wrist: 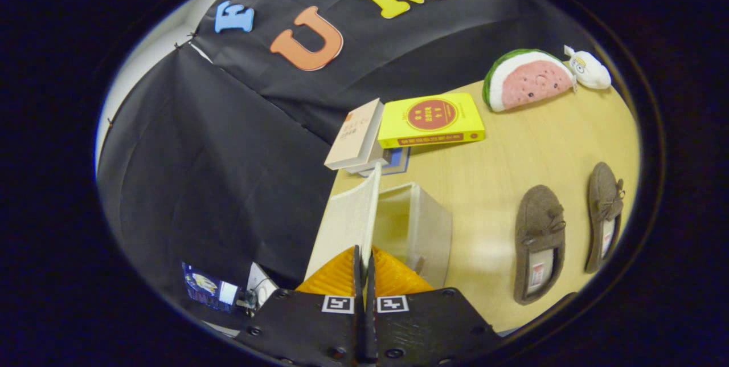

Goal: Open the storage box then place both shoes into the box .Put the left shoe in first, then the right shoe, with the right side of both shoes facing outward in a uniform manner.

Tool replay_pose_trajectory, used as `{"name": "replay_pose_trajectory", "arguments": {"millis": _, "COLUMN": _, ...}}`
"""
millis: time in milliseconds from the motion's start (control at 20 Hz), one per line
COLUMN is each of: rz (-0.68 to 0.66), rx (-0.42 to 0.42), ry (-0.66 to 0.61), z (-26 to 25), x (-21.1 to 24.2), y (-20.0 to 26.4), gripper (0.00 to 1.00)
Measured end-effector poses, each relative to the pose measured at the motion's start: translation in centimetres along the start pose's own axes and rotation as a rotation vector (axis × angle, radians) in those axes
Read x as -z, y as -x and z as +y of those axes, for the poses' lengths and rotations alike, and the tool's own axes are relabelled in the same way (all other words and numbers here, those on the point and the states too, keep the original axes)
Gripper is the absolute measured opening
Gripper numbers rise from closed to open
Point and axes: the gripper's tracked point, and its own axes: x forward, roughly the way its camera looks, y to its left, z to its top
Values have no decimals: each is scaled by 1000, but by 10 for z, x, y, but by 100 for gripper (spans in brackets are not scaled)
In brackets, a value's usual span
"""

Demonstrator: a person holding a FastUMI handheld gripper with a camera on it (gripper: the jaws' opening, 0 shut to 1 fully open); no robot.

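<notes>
The storage box (418, 230) sits on the counter (501, 179) just ahead of the fingers (342, 273), a pale fabric cube with its top open. Its lid (348, 223) stands raised on edge, rising straight up from between the fingertips, so the gripper (364, 267) looks pinched onto the lid's lower edge with the two fingers drawn close together, only a thin slit left between them. The open hollow of the box lies just to the right of that raised lid.

Off to the right of the fingers, well apart from the box, the two shoes lie side by side on the bare wood. Both are brown felt slippers with small bows on top, toes pointing away from the gripper and the openings toward it. The nearer shoe (539, 241) lies closer to the box; the farther shoe (605, 214) lies just beside it, further right, the two not touching.

Beyond the box, further ahead of the fingers, a small heap of books rests by the wall: a yellow book (431, 120) lies flat and a tan book (354, 136) leans against it on the left. Further on, at the back right of the counter, a watermelon-slice plush (527, 80) sits with a small white plush toy (589, 69) touching its far end.
</notes>
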Motion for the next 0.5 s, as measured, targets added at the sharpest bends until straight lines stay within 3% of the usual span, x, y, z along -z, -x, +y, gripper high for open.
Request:
{"name": "replay_pose_trajectory", "arguments": {"millis": 200, "rz": -21, "rx": 22, "ry": 37, "z": 51, "x": -10, "y": 1, "gripper": 0}}
{"name": "replay_pose_trajectory", "arguments": {"millis": 500, "rz": -13, "rx": -55, "ry": -12, "z": 145, "x": -17, "y": -21, "gripper": 0}}
